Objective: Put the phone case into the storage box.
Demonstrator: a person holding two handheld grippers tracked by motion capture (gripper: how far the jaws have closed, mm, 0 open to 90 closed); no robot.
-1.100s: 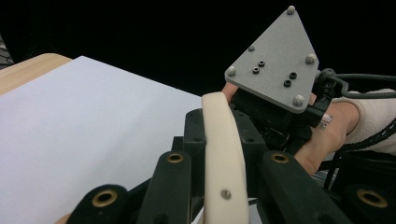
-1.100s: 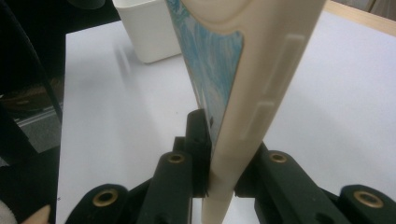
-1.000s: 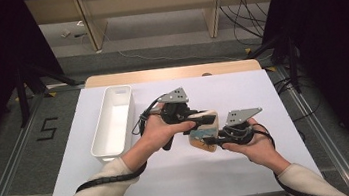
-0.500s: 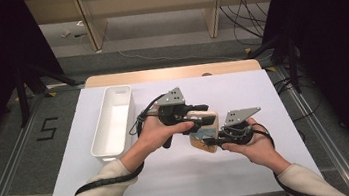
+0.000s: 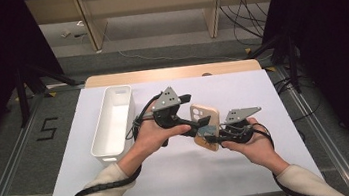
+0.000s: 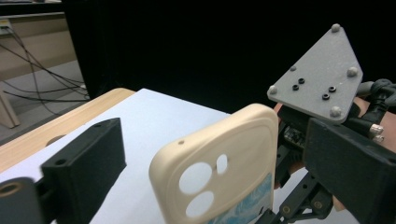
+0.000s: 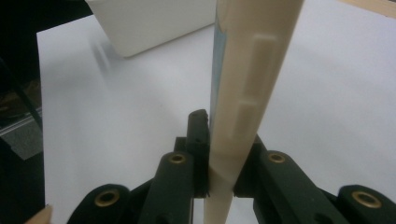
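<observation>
- Phone case (image 5: 206, 126), cream, held up off the desk (image 5: 262, 92) between the two tools, roughly in front of the person.
- Right tool (image 5: 216, 136): jaws clamped on the case's lower edge; in the right gripper view the case (image 7: 243, 93) stands edge-on straight up out of the closed jaws, side button bumps visible.
- Judgement: gripping by the bottom edge keeps the upper part of the case free for the other tool.
- Left tool (image 5: 204, 122): jaws apart, one on each side of the case; in the left gripper view the case (image 6: 224, 172) sits between them, camera cut-outs facing this tool, no contact visible on either jaw.
- Blue printed sheet or insert shows in the lower part of the case in the left gripper view; cannot tell what it is.
- Right tool's grey plate (image 6: 317, 77) sits just behind the case from the left tool's side.
- White bin (image 5: 112, 123) lies on the desk beyond the left hand (image 5: 149, 136), well apart from the case, looks empty.
- Judgement: left tool seems lined up to close on the case, for a handover or to pull it.
</observation>
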